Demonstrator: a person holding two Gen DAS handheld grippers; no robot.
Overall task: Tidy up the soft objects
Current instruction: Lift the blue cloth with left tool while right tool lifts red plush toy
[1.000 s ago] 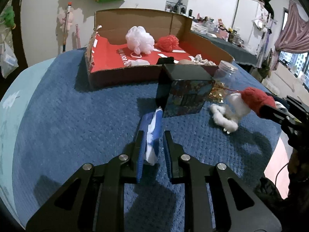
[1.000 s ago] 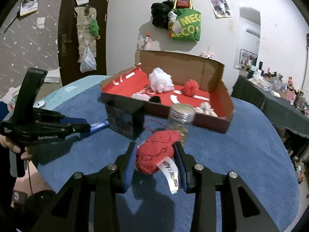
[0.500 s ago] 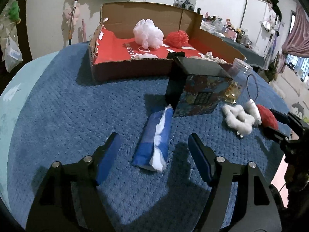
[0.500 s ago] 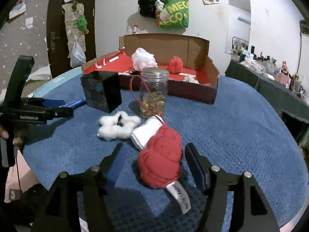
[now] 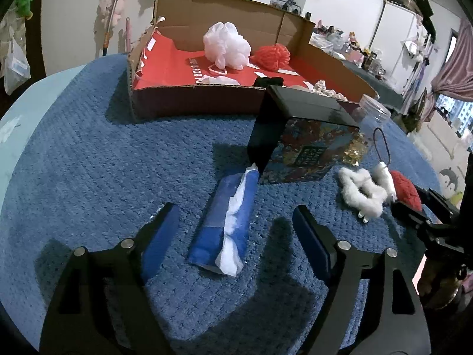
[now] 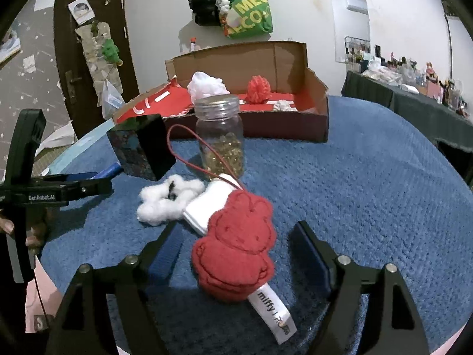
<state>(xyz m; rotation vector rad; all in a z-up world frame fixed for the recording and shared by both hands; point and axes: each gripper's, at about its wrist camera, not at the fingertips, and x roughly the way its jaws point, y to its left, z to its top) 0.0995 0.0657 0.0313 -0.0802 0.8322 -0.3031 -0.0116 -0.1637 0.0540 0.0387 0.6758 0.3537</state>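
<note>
A: Left wrist view, from the left: blue textured worktop, cardboard box at the back with a white pouf and a red pouf inside, dark tin in front of it.
B: Seen only there?
A: The blue tissue pack, whole, lying flat with one end just beside the tin. From the right wrist, only a blue tip poking out behind the tin.
B: And only from the right wrist?
A: Door at far left, green bag on the wall, glass jar in full with gold bits inside, plus the label on the red plush toy, reading "miffy".
B: Left hand-held gripper?
A: Released, jaws spreading wider, tissue pack between them on the worktop, clear gaps on both sides.
B: Right hand-held gripper?
A: Also let go and widening. Red plush toy lying between the pads, touching neither, its red cord looping up in front of the jar. White fluffy piece just beside it, toward the left.
B: Same toy from the left wrist?
A: Only a red edge at far right, partly hidden behind the other gripper.
</note>
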